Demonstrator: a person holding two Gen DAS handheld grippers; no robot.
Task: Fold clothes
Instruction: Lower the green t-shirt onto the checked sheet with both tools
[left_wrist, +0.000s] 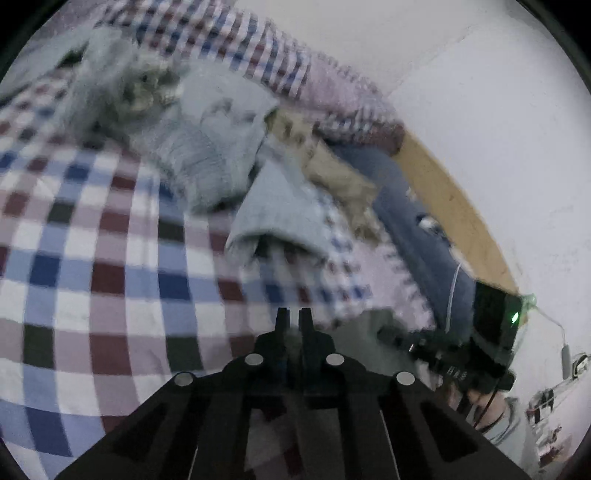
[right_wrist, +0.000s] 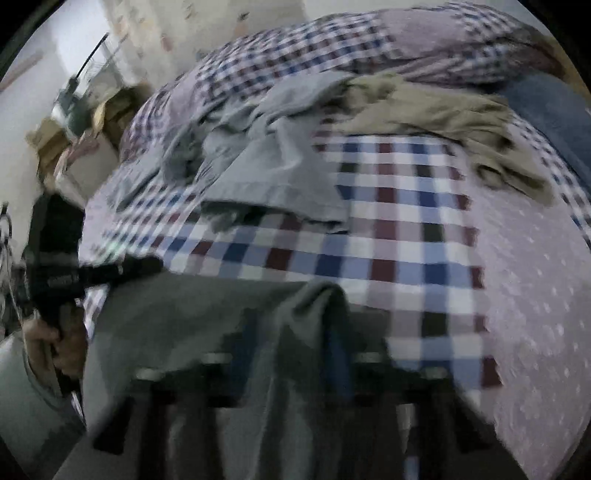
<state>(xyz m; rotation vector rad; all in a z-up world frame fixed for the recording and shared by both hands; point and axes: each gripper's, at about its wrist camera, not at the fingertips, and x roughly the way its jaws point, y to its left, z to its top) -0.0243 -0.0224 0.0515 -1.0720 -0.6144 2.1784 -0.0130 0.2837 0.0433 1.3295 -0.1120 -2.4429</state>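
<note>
A bed (left_wrist: 92, 258) covered in a red, blue and white checked sheet (right_wrist: 388, 229) carries the clothes. At its far side lie a rumpled pale grey-blue garment (left_wrist: 218, 147), a tan garment (right_wrist: 443, 114) to its right, and a blue pillow (left_wrist: 413, 218) against the wooden bed edge (left_wrist: 454, 206). A grey-green garment (right_wrist: 207, 325) lies at the near edge.

— Dim and flat?
— Yes, soft indoor light, no hard shadows. Motion blur smears both views, worst on the right wrist's; fisheye bends the checked bedspread (left_wrist: 92, 258) at the edges.
</note>
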